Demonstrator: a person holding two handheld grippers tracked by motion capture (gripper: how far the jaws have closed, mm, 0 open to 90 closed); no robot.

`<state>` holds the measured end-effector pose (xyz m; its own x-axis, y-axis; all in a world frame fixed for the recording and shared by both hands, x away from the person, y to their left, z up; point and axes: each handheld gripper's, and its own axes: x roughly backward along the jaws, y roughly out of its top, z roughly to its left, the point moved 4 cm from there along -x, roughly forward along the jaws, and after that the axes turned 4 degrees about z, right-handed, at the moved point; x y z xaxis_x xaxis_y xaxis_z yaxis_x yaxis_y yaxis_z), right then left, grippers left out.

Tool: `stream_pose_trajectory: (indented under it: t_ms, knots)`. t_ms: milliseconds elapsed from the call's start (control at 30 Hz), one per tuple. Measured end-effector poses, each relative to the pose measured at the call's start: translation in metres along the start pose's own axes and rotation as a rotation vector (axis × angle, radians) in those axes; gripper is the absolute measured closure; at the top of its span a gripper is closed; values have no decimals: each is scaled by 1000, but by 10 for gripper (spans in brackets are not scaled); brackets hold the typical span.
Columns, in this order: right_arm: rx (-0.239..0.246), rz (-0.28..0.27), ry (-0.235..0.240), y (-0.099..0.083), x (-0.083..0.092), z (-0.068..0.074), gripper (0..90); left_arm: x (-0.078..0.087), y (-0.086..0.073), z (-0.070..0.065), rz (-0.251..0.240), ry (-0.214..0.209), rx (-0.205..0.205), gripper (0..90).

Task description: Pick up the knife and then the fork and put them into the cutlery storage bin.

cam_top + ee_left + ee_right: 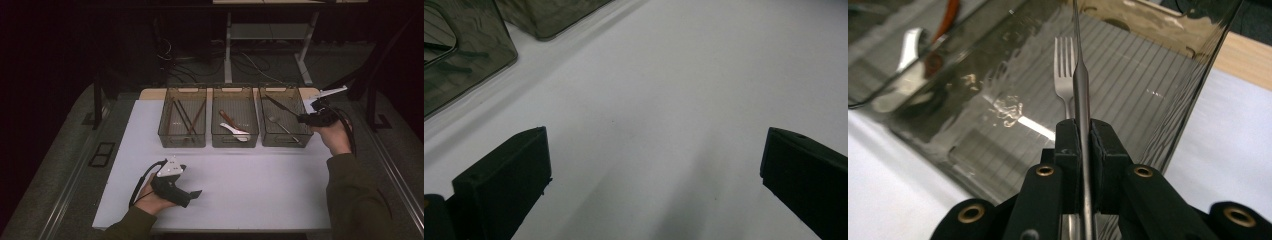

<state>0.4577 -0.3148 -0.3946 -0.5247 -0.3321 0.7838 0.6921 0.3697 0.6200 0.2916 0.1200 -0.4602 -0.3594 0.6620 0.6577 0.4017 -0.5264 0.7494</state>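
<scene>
Right fingers: pressed together on the thin metal handle of a utensil [1082, 95], which runs up between the two black pads and on out of the top of the right gripper view; its far end cannot be seen there.
Right gripper [305, 118]: held at the right end of the rightmost bin [302, 141], over its rim, pointing in toward the bin; in the high view the dark utensil [282, 107] slants from the fingers up and left across the bin.
Fork [1064, 70]: lies on the ribbed floor of that bin, just behind the held handle, tines away from the camera.
Left fingers: spread wide, nothing between them, bare white counter [664, 100] under them.
Left gripper [192, 195]: rests low over the counter near its front edge, well apart from the bins, with the grey three-cornered plate on top and the cable looping back to the hand.
Bins: three smoky clear ones stand side by side along the far edge of the counter.
Left bin [166, 120]: holds long dark and brown sticks, likely chopsticks.
Middle bin [216, 142]: holds a white spoon [235, 131] and a brown-handled piece beside it.
Person: sleeves in dark olive, both forearms coming in from the near side.
</scene>
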Motion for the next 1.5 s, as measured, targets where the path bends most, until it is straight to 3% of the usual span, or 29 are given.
stream_pose_trajectory:
  t_ms: [367, 933, 1133, 1500]
  knots:
    - [-8, 69, -22, 1, -31, 1, 831, -2, -1, -1, 8, -17, -4, 0]
    - [4, 140, -50, -2, -45, 6, 816, -2, -1, -2, 15, -29, -6, 0]
    - [0, 85, -40, 3, -36, 5, 765, -2, -1, -2, 13, -28, -6, 0]
    - [-34, 18, 23, 3, -26, 3, 540, -4, 0, 0, 15, -35, -6, 0]
